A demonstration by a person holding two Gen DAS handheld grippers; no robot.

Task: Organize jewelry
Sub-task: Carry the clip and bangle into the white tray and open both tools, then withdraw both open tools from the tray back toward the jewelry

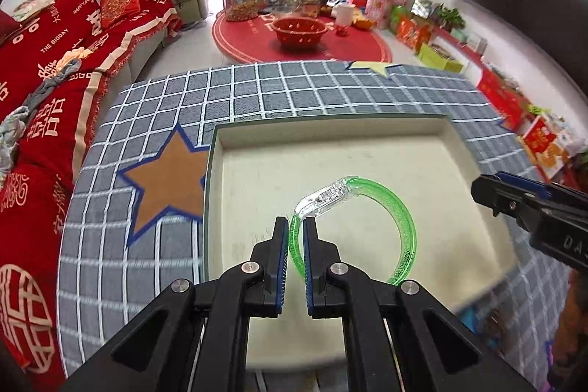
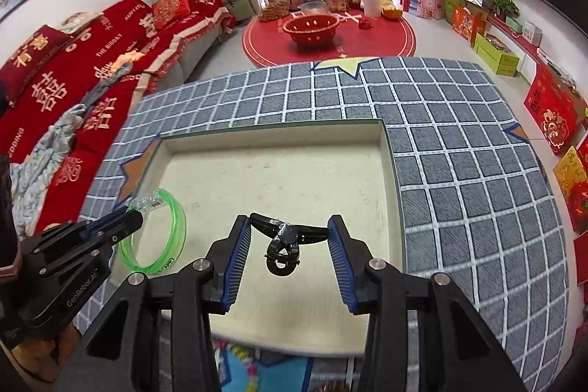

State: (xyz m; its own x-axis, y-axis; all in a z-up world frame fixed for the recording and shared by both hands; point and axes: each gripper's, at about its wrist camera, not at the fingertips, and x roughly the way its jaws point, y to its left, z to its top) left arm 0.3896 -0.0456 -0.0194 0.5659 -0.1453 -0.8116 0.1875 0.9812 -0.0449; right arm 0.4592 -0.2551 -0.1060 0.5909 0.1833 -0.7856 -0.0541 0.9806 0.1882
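Note:
A clear green bangle with a transparent clasp hangs over the cream tray. My left gripper is shut on the bangle's band near the clasp and holds it upright; the bangle also shows in the right wrist view. A black wristwatch with a looped strap sits between the pads of my right gripper, its strap ends touching both fingers. The jaws stand wide, closed against the watch's strap ends above the tray floor.
The tray sits on a grey checked cloth with star patches. A red sofa stands at the left. A red round rug with a red basket and jars lies beyond. Gift boxes line the right wall.

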